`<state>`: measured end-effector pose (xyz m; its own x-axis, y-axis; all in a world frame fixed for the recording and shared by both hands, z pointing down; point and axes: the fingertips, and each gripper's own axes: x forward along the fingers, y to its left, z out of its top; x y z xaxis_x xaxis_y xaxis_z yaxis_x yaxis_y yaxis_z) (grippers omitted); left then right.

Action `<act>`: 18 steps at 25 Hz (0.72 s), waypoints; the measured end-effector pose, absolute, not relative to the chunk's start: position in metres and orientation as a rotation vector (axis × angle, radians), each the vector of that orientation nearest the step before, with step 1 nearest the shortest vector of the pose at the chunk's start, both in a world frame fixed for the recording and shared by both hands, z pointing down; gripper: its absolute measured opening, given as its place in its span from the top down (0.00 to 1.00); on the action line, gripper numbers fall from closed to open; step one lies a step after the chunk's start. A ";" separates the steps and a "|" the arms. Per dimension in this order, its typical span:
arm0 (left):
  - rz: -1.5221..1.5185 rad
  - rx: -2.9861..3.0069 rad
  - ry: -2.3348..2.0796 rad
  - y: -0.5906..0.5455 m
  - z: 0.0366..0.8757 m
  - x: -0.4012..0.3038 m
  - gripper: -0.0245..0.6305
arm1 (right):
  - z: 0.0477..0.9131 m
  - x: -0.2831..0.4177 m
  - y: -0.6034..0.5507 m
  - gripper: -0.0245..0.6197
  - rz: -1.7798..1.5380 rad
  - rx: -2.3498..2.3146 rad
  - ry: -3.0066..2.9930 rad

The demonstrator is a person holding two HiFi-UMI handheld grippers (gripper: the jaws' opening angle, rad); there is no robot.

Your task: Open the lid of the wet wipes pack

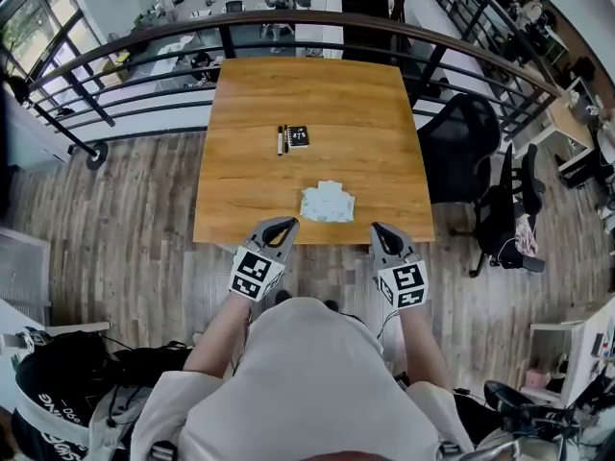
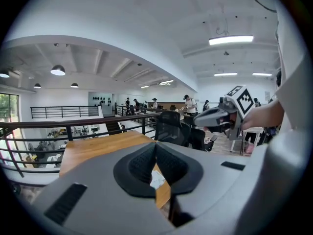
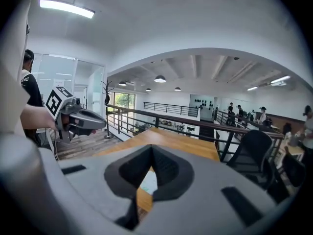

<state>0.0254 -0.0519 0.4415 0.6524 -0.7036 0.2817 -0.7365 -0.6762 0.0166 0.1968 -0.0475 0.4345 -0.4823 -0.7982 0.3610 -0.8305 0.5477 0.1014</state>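
two grippers hover over the near edge of the table [image 1: 317,94]: left gripper [image 1: 281,225] and right gripper [image 1: 379,229], each with jaws closed together on nothing. wet wipes pack [image 1: 327,202] lies flat on the table between them, just beyond the tips, touching neither. both gripper views show only a sliver of the pack behind the jaws; lid not discernible.

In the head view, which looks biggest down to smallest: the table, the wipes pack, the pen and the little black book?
1. Table
2. Wet wipes pack
3. Little black book and pen: too close to rank. The pen looks longer, the book wider.
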 end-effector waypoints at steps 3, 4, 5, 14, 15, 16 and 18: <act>0.379 2.723 -1.221 -0.048 0.439 0.029 0.97 | 0.432 0.200 -0.045 0.96 0.117 1.320 -2.436; 0.379 2.720 -1.225 -0.047 0.439 0.030 0.97 | 0.432 0.201 -0.044 0.96 0.116 1.318 -2.439; 0.379 2.719 -1.228 -0.046 0.438 0.031 0.97 | 0.431 0.203 -0.044 0.96 0.115 1.317 -2.440; 0.374 2.701 -1.247 -0.046 0.439 0.039 0.97 | 0.430 0.212 -0.046 0.96 0.115 1.310 -2.461; 0.373 2.700 -1.248 -0.046 0.438 0.039 0.97 | 0.430 0.212 -0.046 0.96 0.118 1.308 -2.461; 0.373 2.699 -1.249 -0.046 0.437 0.039 0.97 | 0.430 0.212 -0.045 0.96 0.121 1.307 -2.461; 0.371 2.696 -1.250 -0.047 0.434 0.038 0.97 | 0.428 0.212 -0.046 0.96 0.125 1.305 -2.464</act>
